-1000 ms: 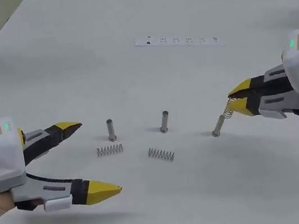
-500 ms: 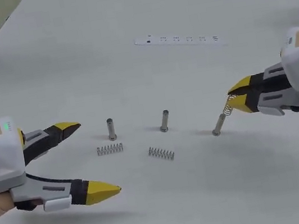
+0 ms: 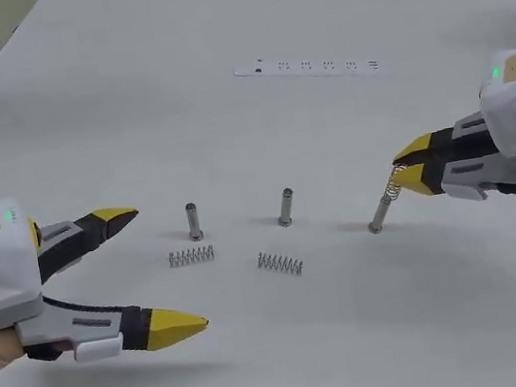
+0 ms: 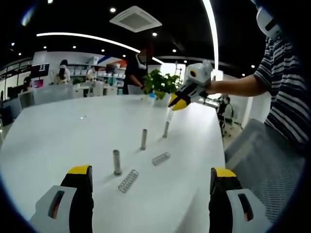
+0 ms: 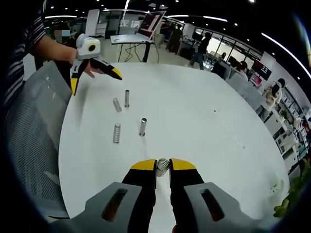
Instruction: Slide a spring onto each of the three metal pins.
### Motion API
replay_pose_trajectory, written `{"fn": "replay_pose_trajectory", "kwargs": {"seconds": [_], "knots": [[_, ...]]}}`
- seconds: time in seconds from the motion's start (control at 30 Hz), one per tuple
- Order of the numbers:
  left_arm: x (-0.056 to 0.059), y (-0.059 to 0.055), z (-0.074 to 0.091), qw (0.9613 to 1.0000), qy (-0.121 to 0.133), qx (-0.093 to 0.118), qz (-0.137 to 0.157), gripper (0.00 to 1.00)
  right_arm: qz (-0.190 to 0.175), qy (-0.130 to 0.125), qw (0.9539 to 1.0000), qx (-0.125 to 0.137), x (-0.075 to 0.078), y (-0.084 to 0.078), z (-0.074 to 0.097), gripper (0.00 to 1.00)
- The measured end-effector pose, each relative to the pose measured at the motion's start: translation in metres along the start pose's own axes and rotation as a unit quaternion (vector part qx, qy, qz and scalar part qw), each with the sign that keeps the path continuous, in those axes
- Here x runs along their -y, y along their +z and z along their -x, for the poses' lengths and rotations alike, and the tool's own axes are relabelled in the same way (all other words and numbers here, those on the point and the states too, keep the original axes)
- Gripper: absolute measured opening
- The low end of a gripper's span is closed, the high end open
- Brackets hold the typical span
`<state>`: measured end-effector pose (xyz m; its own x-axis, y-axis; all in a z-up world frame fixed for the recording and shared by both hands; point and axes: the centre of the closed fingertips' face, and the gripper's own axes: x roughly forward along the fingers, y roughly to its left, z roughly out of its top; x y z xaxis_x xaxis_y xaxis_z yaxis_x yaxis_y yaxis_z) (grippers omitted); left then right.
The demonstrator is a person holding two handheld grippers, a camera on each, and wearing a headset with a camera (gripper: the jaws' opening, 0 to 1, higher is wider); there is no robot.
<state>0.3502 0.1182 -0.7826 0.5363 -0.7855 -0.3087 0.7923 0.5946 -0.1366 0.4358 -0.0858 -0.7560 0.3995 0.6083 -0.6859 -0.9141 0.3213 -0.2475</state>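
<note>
Head view: on the table [image 3: 212, 24], toward its near edge, the left gripper [image 3: 167, 267] holds its jaws wide beside two upright pins [image 3: 193, 220] and two loose springs [image 3: 190, 256]. The right gripper [image 3: 409, 169] pinches a spring [image 3: 392, 190] atop a tilted third pin [image 3: 377, 219].
Left gripper view: jaws wide apart.
Right gripper view: jaws narrow, clamping the spring.

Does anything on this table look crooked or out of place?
Yes: the right pin leans over, while the left pin and middle pin stand upright. The right gripper pinches a spring at its top end, which may be tipping it. Nothing looks damaged or spilled.
</note>
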Motion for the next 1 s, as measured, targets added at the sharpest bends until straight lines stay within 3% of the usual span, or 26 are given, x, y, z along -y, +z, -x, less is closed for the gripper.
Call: {"fn": "replay_pose_trajectory", "kwargs": {"seconds": [1.0], "knots": [[-0.0008,-0.0004,0.0011,1.0,-0.001,-0.003,0.001,0.98,-0.018,0.006,0.9998,-0.003,0.0002,-0.0064,-0.0081,0.07]]}}
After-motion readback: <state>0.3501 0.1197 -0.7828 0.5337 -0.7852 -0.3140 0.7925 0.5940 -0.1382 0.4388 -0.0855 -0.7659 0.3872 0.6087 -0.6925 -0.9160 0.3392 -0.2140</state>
